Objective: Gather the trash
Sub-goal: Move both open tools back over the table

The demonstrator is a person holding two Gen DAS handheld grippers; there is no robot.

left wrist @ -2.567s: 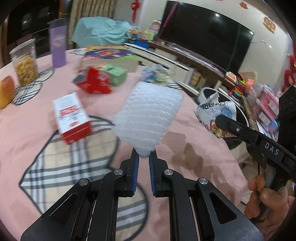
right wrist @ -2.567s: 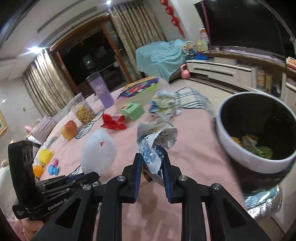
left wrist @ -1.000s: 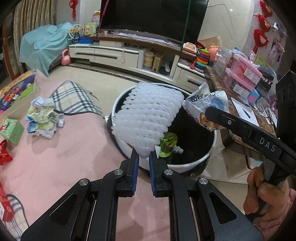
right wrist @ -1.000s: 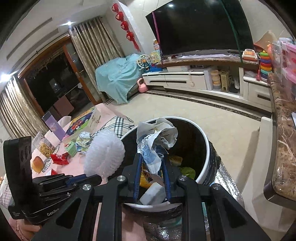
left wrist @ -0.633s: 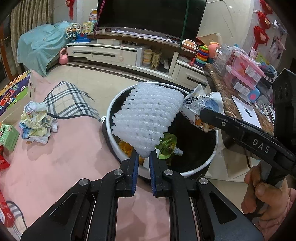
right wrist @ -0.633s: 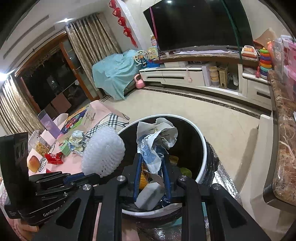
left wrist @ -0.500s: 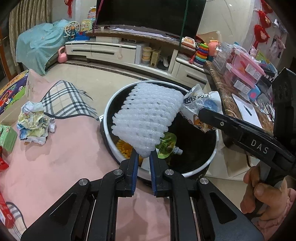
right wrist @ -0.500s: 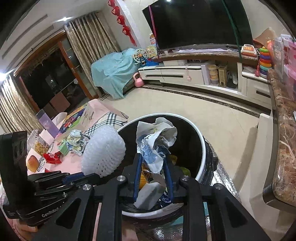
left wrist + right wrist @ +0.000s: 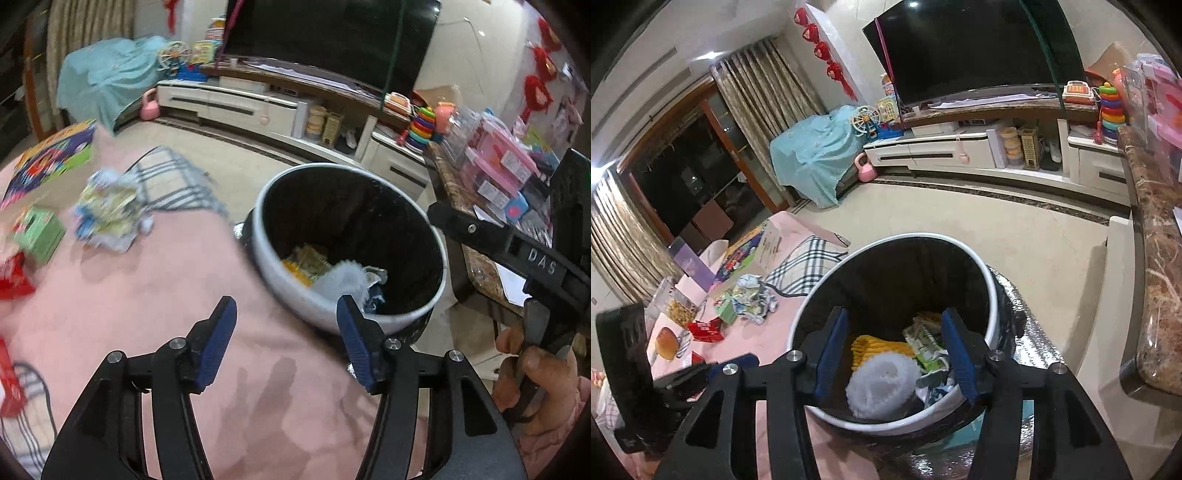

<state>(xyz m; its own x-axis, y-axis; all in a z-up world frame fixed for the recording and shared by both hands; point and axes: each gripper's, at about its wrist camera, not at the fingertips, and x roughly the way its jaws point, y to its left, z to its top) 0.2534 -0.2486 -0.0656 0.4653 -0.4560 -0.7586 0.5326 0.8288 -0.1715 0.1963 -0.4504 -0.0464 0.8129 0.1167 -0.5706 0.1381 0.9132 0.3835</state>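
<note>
Your left gripper (image 9: 286, 325) and right gripper (image 9: 894, 350): both opening, nothing between jaws. Next trash: crumpled wrapper (image 9: 107, 210) on table (image 9: 147, 295), up-left of left gripper, nearer your left hand.

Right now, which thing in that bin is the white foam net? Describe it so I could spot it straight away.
Find the round bin with the white rim, standing off the edge of the pink table. Look down inside, at the side nearest the table: the foam net lies there as a puffy, bumpy white lump. Beside it are a yellow net and crumpled printed wrappers; it alone is plain white.
</note>
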